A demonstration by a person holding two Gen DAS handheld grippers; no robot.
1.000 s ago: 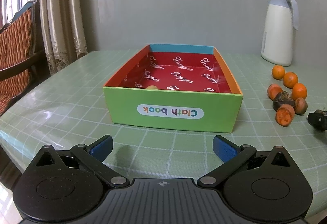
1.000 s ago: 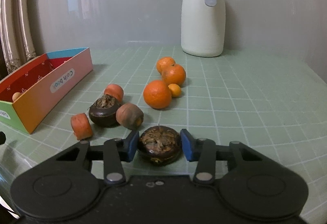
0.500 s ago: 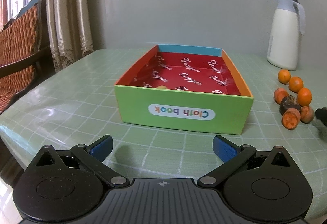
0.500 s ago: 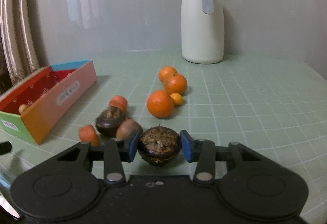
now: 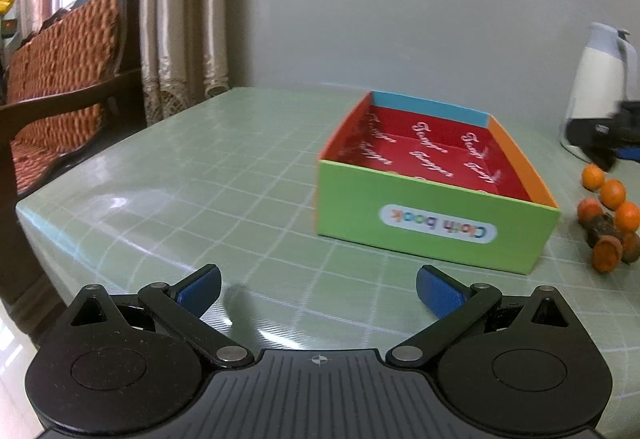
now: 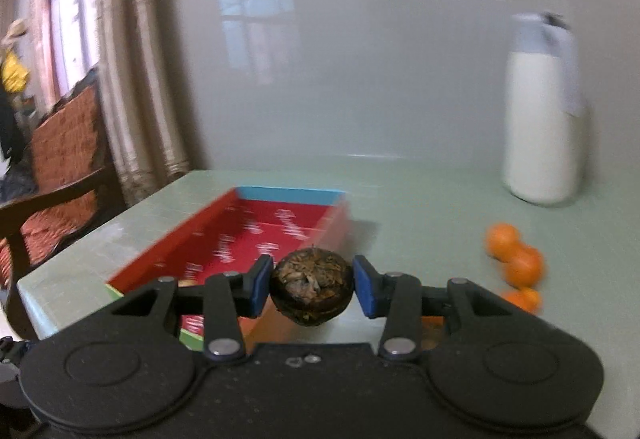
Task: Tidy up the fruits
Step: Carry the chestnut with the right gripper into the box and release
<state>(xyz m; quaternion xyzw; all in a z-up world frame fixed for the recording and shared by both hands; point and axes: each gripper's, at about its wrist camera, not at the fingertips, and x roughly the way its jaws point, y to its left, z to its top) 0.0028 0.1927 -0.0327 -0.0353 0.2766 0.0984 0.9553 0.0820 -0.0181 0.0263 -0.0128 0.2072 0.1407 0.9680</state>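
The left gripper (image 5: pixel 318 289) hangs wide open and empty; right of it, the green-fronted cardboard box with red lining (image 5: pixel 436 231) reads "Cloth book", inverted; the right gripper (image 6: pixel 313 289) clamps the dark, round, rough-topped fruit (image 6: pixel 312 289) across its sides near the box, seemingly light, firm, bruisable.

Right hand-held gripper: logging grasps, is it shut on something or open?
Shut. The right hand-held gripper clamps a dark brown fruit between both blue pads, off the table.
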